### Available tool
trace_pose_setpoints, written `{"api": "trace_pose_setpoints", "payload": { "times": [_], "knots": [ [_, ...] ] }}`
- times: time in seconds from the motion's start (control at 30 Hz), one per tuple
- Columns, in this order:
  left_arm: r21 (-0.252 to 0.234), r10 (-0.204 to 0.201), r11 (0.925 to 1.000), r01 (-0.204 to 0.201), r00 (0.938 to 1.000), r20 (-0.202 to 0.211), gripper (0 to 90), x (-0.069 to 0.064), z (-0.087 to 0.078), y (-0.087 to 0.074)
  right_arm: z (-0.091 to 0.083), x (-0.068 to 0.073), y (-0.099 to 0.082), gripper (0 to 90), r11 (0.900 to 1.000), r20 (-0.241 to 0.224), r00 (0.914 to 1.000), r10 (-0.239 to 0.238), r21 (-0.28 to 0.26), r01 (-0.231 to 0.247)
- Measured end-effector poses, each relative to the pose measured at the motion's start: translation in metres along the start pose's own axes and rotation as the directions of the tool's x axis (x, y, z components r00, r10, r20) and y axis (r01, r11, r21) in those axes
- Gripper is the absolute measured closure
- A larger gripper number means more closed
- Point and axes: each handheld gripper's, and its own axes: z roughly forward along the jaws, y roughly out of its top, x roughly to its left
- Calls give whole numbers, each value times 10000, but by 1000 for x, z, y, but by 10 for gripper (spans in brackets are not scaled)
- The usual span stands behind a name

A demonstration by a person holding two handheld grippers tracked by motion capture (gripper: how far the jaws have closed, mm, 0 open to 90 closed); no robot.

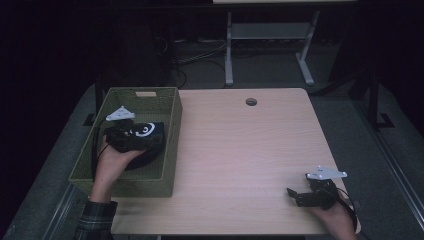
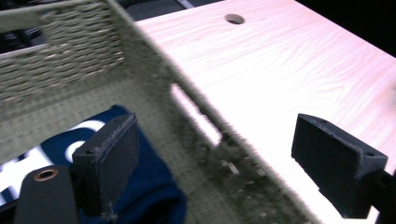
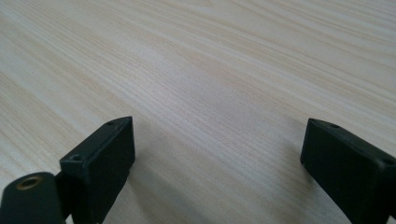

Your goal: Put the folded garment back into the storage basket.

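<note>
Black jaws of the left gripper [image 2: 224,163] stood wide apart and empty, straddling the basket [image 2: 154,70] wall above a navy cloth [image 2: 149,186] lying inside. By the look of it, the cloth was stowed and only withdrawal remained. Right gripper [image 3: 217,158] gaped empty over bare worktop [image 1: 250,150], with open room between basket and right edge.

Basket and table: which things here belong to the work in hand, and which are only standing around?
Part of the work:
- woven basket
- dark blue cloth inside it
- left gripper, open over the basket

Only standing around:
- right gripper, open above bare table
- white stand behind the table
</note>
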Motion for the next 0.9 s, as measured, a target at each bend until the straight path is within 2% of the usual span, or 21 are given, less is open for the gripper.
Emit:
{"api": "trace_pose_setpoints", "payload": {
  "times": [0.27,0.5,0.83,0.9],
  "knots": [
    [-241,287,9993,-276,9985,469,145,-27,11,7,0,0,0,96,10000,5,10000,-4,0,4],
    [-305,545,9982,-520,9948,862,145,-51,22,11,0,0,0,96,10000,4,10000,10,-7,-10],
    [-280,975,9952,-942,9824,1595,145,-83,43,12,0,0,0,96,10000,-6,10000,5,-3,-5],
    [-286,975,9952,-941,9819,1625,145,-88,46,11,0,0,0,96,10000,-6,10000,2,-3,-2]
  ]
}}
